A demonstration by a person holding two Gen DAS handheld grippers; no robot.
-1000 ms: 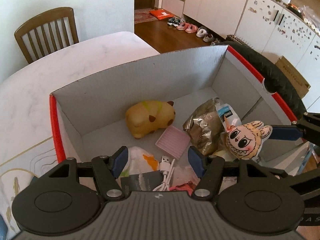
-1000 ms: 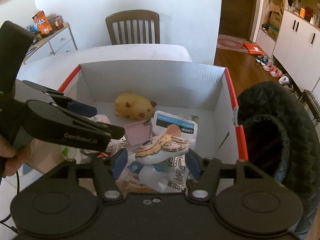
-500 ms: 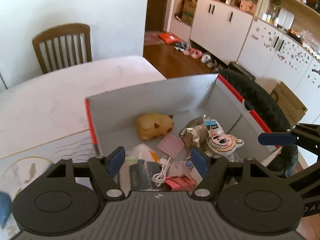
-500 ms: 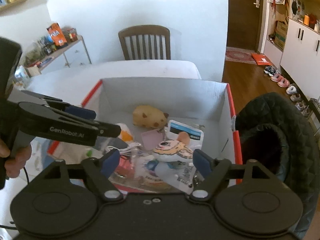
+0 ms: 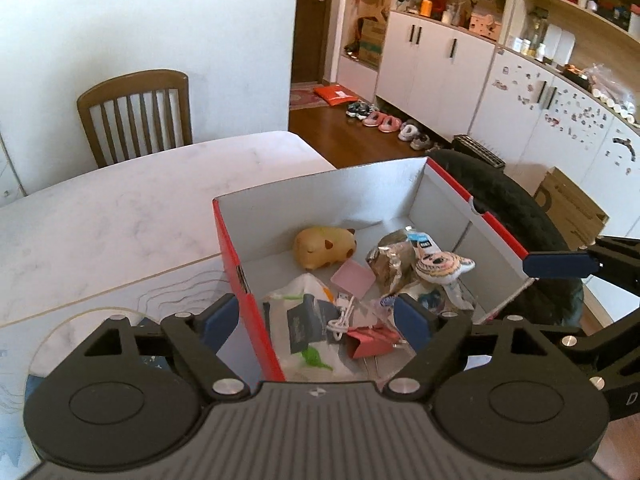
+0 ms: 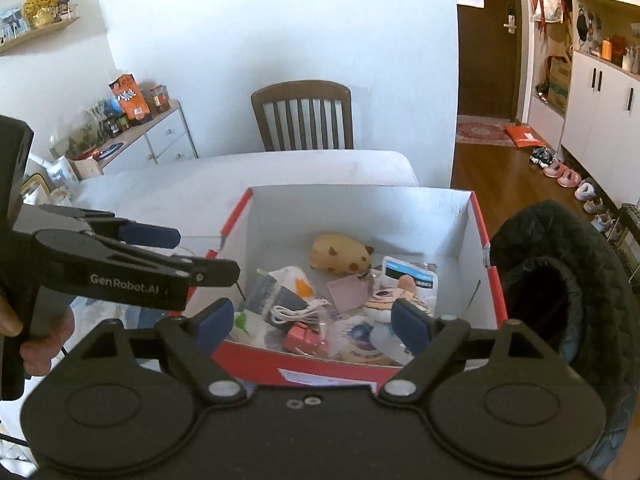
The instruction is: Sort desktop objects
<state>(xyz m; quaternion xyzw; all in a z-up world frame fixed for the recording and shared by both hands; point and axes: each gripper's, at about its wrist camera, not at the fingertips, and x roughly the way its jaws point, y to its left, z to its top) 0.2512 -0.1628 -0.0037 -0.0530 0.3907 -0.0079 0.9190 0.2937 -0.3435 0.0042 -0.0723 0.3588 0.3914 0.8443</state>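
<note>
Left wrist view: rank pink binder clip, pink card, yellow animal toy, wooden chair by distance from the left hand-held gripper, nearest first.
1. Pink binder clip: near end of the box, just ahead of the left hand-held gripper, toward its right finger.
2. Pink card: mid-box.
3. Yellow animal toy: close to the box's far wall.
4. Wooden chair: beyond the table, far left.

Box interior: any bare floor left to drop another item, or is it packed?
The box has bare floor along the far wall and in the far right corner, behind and right of the yellow animal toy. The near half is crowded: cable, pink clip, pink card and packets overlap. The tabletop left of the box is bare.
</note>
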